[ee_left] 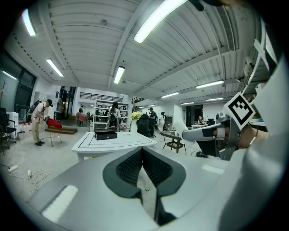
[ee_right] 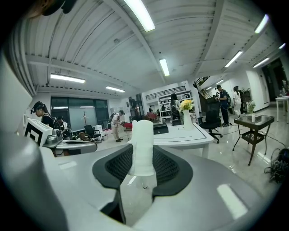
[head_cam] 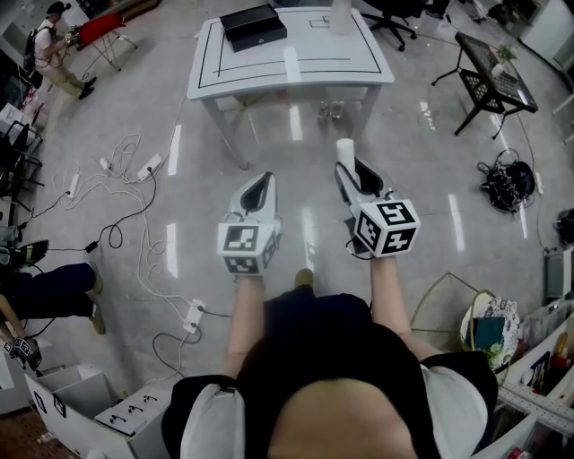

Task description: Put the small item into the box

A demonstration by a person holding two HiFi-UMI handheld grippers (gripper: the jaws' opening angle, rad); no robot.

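A black box (head_cam: 254,25) lies on the white table (head_cam: 287,85) ahead, across open floor. My right gripper (head_cam: 346,170) is shut on the small item, a white cylinder (head_cam: 345,149) that stands up between its jaws. In the right gripper view the cylinder (ee_right: 143,146) sits between the dark pads, with the box (ee_right: 160,129) and table (ee_right: 185,135) beyond. My left gripper (head_cam: 262,184) is held level beside the right one, its jaws shut with nothing between them. In the left gripper view (ee_left: 142,151) the box (ee_left: 105,134) shows on the table (ee_left: 113,144).
Cables and power strips (head_cam: 134,179) sprawl over the floor at left. A black side table (head_cam: 489,85) and a tangle of cords (head_cam: 507,184) are at right. A tall vase (head_cam: 341,16) stands on the white table. A person (head_cam: 54,54) stands far left.
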